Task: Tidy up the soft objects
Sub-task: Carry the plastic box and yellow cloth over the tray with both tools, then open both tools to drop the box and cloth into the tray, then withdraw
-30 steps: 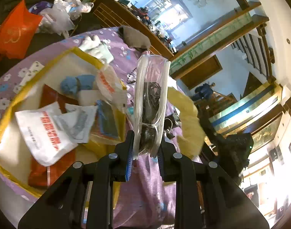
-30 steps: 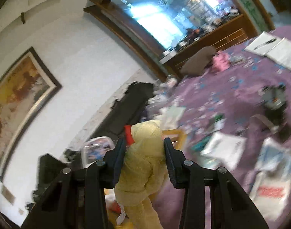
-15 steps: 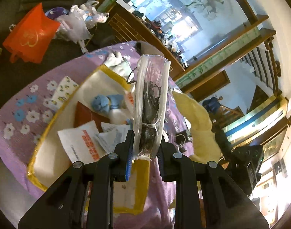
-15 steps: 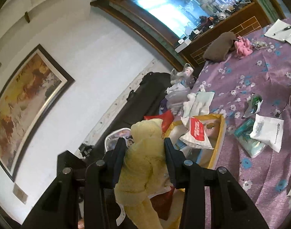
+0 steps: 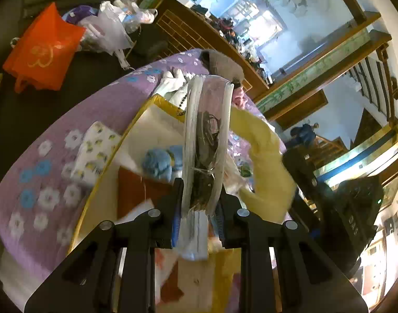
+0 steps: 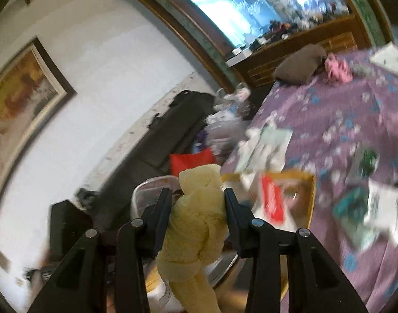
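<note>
My left gripper (image 5: 197, 203) is shut on a clear plastic bag with dark cords inside (image 5: 206, 135), held upright above a yellow-rimmed tray (image 5: 144, 107) on the purple flowered tablecloth (image 5: 42, 182). The tray holds a blue plush toy (image 5: 157, 161), a red packet and white packets. My right gripper (image 6: 197, 206) is shut on a yellow fleece garment (image 6: 199, 224), which also hangs at the right in the left wrist view (image 5: 267, 161). The right wrist view is blurred; the tray (image 6: 310, 198) lies to its right.
An orange bag (image 5: 42, 52) and white plastic bags (image 5: 112, 26) lie on a dark sofa beyond the table. A grey cloth (image 6: 300, 65) and a pink cloth (image 6: 337, 67) sit at the table's far edge. Packets (image 6: 381, 208) lie on the cloth.
The left gripper has moved closer over the tray with the bag still held. The right gripper has swung with the yellow garment, so its view is blurred and the table has shifted right.
</note>
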The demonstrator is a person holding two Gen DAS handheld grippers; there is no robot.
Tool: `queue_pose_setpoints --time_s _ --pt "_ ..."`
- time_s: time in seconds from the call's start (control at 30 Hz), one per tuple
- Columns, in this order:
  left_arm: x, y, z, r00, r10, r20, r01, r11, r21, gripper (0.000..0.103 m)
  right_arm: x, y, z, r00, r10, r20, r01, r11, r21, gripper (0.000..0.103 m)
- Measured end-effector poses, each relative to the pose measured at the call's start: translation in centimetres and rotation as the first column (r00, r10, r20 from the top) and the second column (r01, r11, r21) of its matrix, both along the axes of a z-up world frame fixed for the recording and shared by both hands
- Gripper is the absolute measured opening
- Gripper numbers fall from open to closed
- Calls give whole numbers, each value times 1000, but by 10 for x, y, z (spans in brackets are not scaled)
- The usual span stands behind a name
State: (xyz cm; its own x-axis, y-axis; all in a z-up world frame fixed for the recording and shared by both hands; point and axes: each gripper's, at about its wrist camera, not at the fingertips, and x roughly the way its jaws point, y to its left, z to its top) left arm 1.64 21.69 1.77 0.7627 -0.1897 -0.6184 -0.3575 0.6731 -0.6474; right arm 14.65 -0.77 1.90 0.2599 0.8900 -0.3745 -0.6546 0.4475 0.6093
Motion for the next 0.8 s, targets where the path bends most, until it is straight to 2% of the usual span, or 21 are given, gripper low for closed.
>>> queue_pose_setpoints --time_s 0.13,0.2,0.27,0.33,0.37,0.4,0.43,0.5,0.57,0.63,0.7,0.77,0.8 --pt "26 7 -17 998 -45 -49 45 999 2 22 15 21 -15 999 -36 13 37 995 -91 40" --pt "34 11 -30 996 -18 -88 18 1000 -3 23 15 25 -23 999 -27 17 29 993 -113 43" --pt "34 13 -33 996 -7 -91 7 1000 1 24 12 29 -28 999 -9 36 13 992 -125 43" --pt "33 13 -33 994 -17 -105 15 1000 -18 34 9 31 -31 998 21 54 -14 992 -129 44" --pt "30 12 -31 995 -23 -100 21 1000 -20 49 9 30 -31 998 33 48 -27 993 -115 44" --pt "27 11 -27 996 -26 -89 25 1000 -16 58 10 27 -31 998 40 41 -37 996 -86 47" --pt "22 9 -24 996 -25 -82 24 1000 -14 59 11 23 -30 998 44 38 -42 998 -56 53" --pt "12 6 -20 996 -1 -84 -2 999 -32 73 11 17 -28 999 43 30 -42 999 -19 58" --pt "5 -1 -20 996 4 -87 -9 998 -56 76 10 15 -26 998 53 19 -54 998 14 60" --pt "0 -13 -23 993 -4 -119 -2 999 -50 76 5 10 -20 997 63 37 -64 998 27 61" --pt "-12 -26 -18 992 29 -121 -27 1000 14 76 -1 2 -12 996 65 54 -67 997 30 61" --pt "-23 -47 -4 990 83 -111 -62 981 182 76 -7 -8 -6 995 77 59 -78 996 29 61" --pt "-29 -60 4 990 112 -89 -83 956 283 76 -12 -17 -5 994 94 57 -96 994 42 61"
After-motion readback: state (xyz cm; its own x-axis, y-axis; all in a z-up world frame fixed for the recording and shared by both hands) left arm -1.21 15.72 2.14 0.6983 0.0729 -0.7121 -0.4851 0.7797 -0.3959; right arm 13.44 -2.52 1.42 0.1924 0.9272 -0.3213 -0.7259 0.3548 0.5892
